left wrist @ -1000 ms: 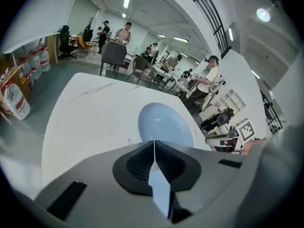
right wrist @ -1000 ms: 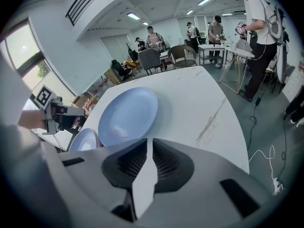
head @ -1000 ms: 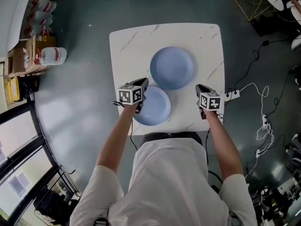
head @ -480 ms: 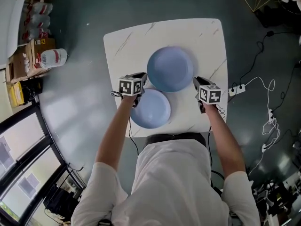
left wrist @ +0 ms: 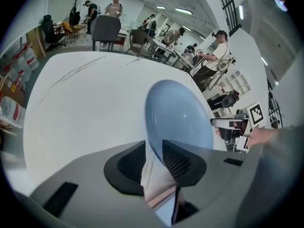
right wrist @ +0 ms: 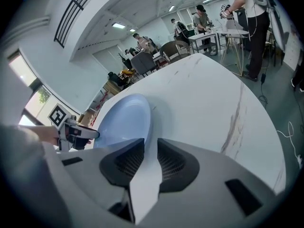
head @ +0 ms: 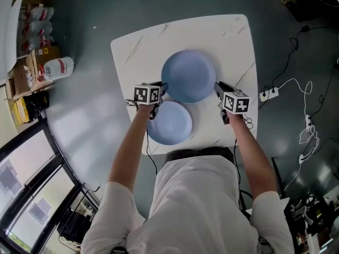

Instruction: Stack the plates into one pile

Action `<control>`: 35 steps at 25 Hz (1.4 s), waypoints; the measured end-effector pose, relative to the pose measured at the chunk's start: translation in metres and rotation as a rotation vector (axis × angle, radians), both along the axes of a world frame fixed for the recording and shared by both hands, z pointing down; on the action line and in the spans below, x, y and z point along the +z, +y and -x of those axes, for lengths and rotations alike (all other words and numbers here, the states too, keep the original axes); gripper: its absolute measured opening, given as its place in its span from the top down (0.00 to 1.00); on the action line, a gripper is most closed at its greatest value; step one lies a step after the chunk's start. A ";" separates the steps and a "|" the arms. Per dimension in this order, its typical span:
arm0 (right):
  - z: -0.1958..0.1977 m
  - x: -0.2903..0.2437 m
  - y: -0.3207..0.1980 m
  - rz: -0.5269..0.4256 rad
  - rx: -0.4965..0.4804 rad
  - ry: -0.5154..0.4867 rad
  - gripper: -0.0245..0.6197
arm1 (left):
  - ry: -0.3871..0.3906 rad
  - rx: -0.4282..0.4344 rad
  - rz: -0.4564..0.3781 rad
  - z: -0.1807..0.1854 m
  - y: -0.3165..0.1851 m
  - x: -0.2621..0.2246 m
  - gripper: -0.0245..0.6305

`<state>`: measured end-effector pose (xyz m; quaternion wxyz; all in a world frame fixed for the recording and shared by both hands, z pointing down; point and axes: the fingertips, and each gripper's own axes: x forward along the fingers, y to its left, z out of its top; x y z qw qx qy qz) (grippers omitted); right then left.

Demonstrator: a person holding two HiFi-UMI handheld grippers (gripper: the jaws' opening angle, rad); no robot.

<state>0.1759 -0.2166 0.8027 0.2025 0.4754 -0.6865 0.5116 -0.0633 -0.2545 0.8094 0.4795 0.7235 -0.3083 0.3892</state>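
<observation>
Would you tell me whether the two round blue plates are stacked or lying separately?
Not stacked: farther blue plate and nearer blue plate lie side by side on the white table.

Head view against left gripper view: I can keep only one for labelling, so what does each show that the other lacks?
Only the head view shows the nearer plate whole, the person's shirt and the cables on the floor. Only the left gripper view shows the left gripper jaws, which have just been opening, apart with the farther plate rim between them, and people at desks behind. Both show the farther plate and the white table.
</observation>
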 end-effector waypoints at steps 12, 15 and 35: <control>0.009 -0.003 -0.005 0.002 0.059 -0.070 0.83 | -0.001 -0.047 0.005 0.002 -0.009 0.004 0.86; 0.015 0.003 -0.006 0.015 0.042 -0.071 0.83 | -0.008 -0.041 0.004 0.001 -0.010 0.004 0.86; 0.012 -0.024 0.002 -0.010 0.019 -0.027 0.88 | 0.051 -0.093 -0.083 -0.001 -0.003 -0.037 0.87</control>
